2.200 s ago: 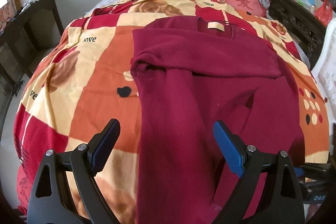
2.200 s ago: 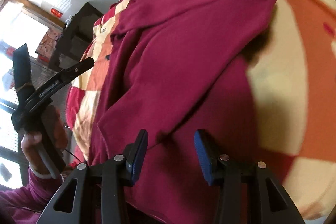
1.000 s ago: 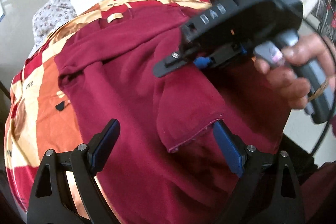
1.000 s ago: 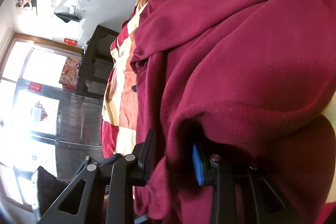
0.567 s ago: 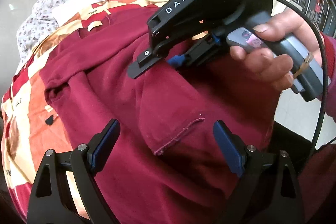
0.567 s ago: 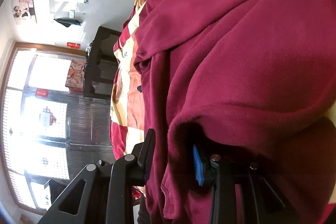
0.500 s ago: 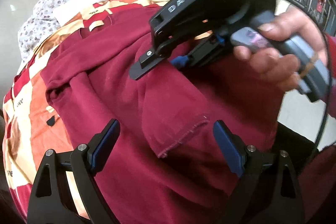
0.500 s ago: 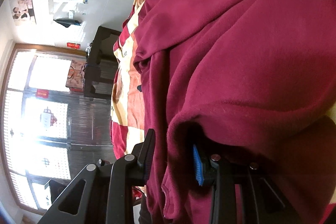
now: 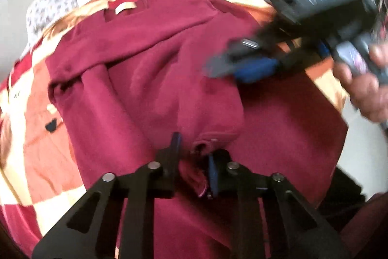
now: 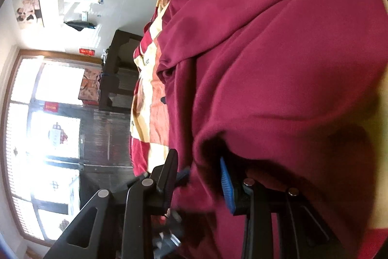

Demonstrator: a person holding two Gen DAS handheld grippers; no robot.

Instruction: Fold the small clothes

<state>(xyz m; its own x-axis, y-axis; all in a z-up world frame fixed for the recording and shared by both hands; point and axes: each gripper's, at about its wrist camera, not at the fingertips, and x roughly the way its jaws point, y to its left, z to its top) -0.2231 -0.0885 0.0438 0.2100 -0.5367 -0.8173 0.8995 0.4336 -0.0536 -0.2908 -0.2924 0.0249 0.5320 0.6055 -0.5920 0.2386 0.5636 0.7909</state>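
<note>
Folding the red sweater (image 9: 150, 79) on the bed (image 9: 36, 132) is the step going on now. The left claw (image 9: 192, 162) is pinching tight on the sweater's cuff. The right claw (image 10: 198, 176) is nearly closed and is gripping a thick fold of sweater. Next, I am guessing both claws are needing to carry the cloth across together and be laying it flat

Left gripper (image 9: 192, 157) closing narrow, pinching red fabric at the fingertips. Right gripper (image 10: 198, 174) reaching in from the right, blurred in the left view, clamping bunched cloth between half-closed blue pads (image 10: 225, 183); bare hand (image 9: 366, 86) wrapping its handle.
</note>
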